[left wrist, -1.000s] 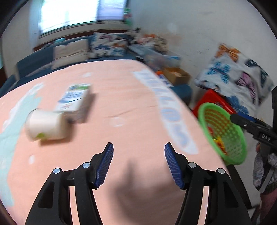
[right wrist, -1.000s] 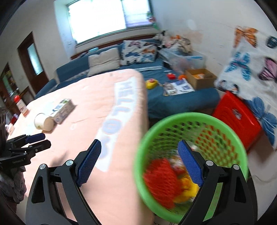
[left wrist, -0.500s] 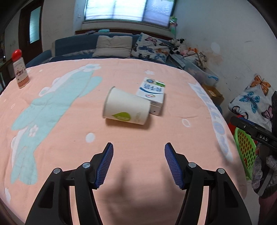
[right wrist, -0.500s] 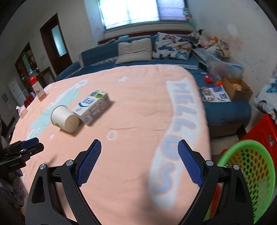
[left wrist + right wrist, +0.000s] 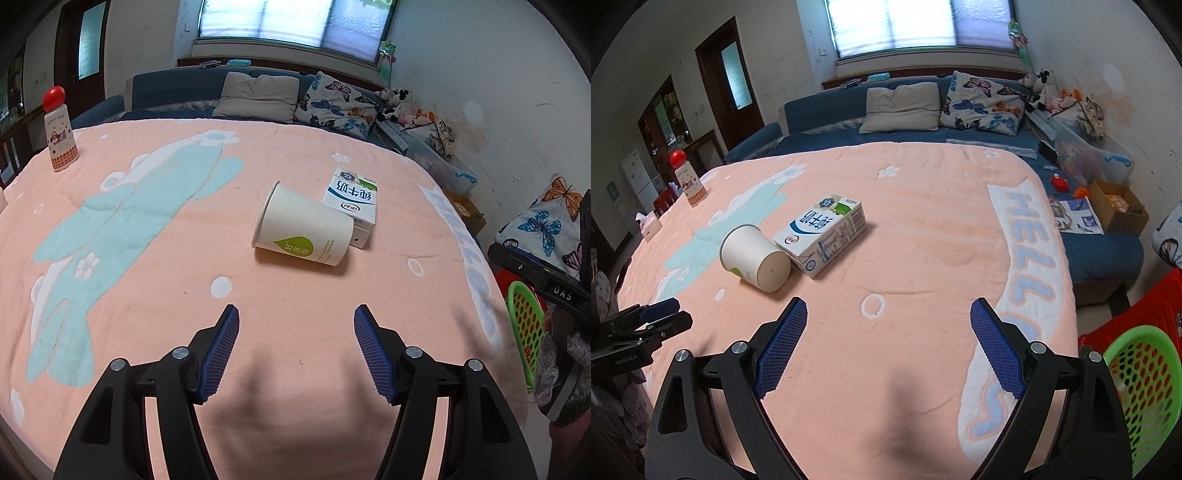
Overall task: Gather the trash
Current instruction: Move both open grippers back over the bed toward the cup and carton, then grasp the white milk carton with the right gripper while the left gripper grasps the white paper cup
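Trash lies near the middle of a table covered by a peach-pink blanket (image 5: 295,155) with a pale teal cartoon figure and white flowers: a white paper cup (image 5: 302,235) with a green drop-shaped mark, tipped on its side, and a white-and-blue rectangular milk carton (image 5: 352,197) lying flat. Cup and carton touch, the cup's closed base resting against the carton's near end. In the right wrist view the cup (image 5: 755,257) points its base toward the camera and the carton (image 5: 822,234) sits just to its right.

Left gripper (image 5: 295,350), black with ribbed blue pads, hovers over the bare blanket short of the cup; its jaws are opening, with nothing between them. Right gripper (image 5: 888,349) hangs over the blanket nearer the pale blue lettering along the edge, its fingers spread wide and empty. Each gripper also shows at the rim of the other's view.

A green plastic mesh basket (image 5: 1137,391) stands off the table's right edge, beside a red plastic crate (image 5: 1145,314); red and yellow bits show through its holes. A cream bottle with a round red cap (image 5: 59,134) stands upright at the far left of the blanket, well apart from the trash. Behind the table runs a dark blue sofa (image 5: 827,107) with a beige cushion and butterfly-print pillows.
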The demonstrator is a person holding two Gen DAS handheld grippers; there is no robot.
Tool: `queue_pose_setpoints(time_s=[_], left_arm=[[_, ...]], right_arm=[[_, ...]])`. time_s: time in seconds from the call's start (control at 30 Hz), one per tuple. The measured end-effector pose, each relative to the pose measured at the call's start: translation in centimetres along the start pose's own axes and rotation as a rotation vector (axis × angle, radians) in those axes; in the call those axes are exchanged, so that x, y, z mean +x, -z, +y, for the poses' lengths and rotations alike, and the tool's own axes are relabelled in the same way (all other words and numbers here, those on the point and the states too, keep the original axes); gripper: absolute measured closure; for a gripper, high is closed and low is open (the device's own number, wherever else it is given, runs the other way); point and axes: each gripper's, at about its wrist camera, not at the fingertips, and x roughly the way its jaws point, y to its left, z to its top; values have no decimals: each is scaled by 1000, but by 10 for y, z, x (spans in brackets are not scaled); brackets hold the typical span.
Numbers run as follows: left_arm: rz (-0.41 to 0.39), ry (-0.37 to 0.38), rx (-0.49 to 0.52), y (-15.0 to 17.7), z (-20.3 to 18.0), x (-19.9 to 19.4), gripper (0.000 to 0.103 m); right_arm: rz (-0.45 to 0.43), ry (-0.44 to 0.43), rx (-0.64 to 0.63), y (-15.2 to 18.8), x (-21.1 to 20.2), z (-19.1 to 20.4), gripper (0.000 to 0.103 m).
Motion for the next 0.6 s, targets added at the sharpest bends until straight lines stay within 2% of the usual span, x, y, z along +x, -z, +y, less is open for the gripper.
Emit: queue_pose_setpoints(time_s=[0.37,0.6], left_arm=[[4,-3,-28,-2,11,1,40],[12,-18,-56,-1,24,2,40]], right_arm=[[36,-2,-23,-10,16,9,14],[68,-17,-42,-30,36,22,14]])
